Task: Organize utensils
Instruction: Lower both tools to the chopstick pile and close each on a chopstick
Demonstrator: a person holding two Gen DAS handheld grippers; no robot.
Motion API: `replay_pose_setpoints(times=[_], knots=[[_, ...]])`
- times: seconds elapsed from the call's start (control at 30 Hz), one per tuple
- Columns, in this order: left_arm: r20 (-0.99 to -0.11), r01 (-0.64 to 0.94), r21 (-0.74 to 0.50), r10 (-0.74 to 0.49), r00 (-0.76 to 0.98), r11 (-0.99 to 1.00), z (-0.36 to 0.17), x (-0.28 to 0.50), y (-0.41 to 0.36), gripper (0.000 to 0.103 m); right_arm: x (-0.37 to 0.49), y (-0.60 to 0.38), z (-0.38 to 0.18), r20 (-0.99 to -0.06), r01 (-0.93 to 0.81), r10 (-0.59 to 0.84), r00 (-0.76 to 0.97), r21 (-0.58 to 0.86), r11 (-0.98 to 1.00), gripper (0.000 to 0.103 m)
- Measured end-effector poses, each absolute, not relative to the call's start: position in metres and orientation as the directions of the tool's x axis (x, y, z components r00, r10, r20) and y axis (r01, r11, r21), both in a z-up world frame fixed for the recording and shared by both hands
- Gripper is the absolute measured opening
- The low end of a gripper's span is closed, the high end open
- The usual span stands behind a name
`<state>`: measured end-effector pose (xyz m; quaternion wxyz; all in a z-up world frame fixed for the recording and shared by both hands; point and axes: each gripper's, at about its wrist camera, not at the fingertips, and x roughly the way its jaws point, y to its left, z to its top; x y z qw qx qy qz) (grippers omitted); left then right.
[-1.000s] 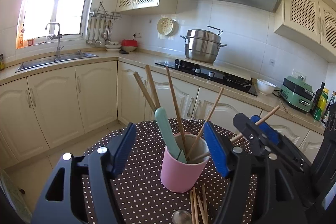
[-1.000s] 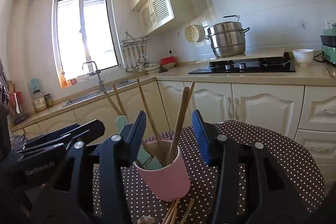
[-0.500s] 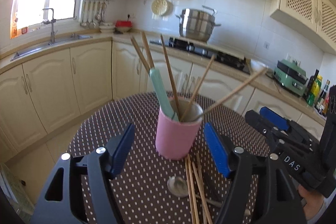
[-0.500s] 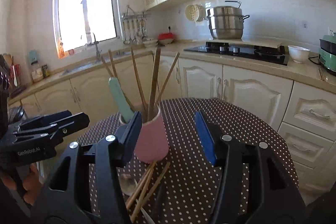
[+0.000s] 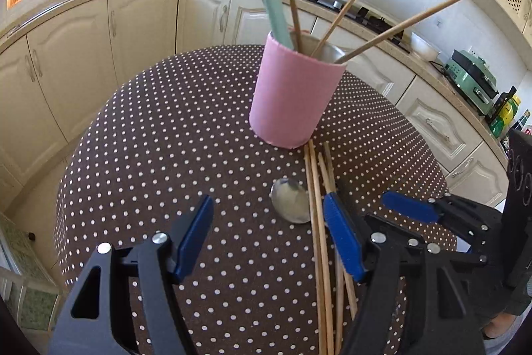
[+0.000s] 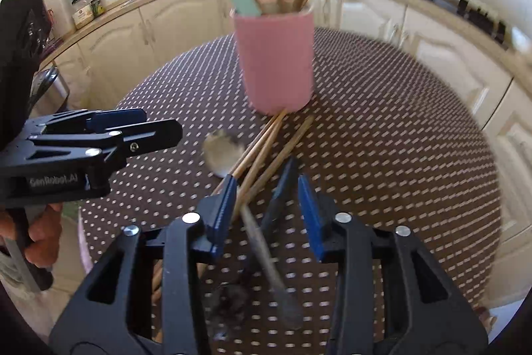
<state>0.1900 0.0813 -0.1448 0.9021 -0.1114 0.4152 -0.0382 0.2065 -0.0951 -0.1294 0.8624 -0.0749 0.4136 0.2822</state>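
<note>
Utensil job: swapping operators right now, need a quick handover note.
Left gripper: open, empty, above the table.
Right gripper: open, empty, low over the loose pile.
Pink cup: upright on the table, already holding several chopsticks and a green-handled utensil.
Left to do: loose chopsticks, a metal spoon and a dark-handled utensil lie on the cloth in front of the cup.
</note>
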Motion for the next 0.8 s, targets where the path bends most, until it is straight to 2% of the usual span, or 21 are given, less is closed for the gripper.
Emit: replay_pose_setpoints(times=[0.2, 0.27, 0.37, 0.8], knots=[[-0.759, -0.020, -0.214, -0.153, 0.632, 0.977, -0.151, 0.189, 0.083, 0.068, 0.221, -0.082, -0.144, -0.793, -0.531, 0.450, 0.412, 0.192, 0.825, 0.033], [-0.770, -0.009, -0.203, -0.154, 0.620, 0.979, -0.154, 0.190, 0.081, 0.068, 0.224, -0.078, -0.147, -0.802, -0.526, 0.437, 0.406, 0.185, 0.830, 0.018], [-0.793, 0.019, -0.176, -0.153, 0.589, 0.984, -0.162, 0.193, 0.074, 0.068, 0.224, -0.078, -0.149, -0.808, -0.523, 0.434, 0.400, 0.188, 0.831, 0.012], [-0.838, 0.081, -0.056, -0.091, 0.538, 0.995, -0.186, 0.205, 0.040, 0.068, 0.233, -0.120, -0.136, -0.756, -0.484, 0.493, 0.430, 0.268, 0.833, 0.008]])
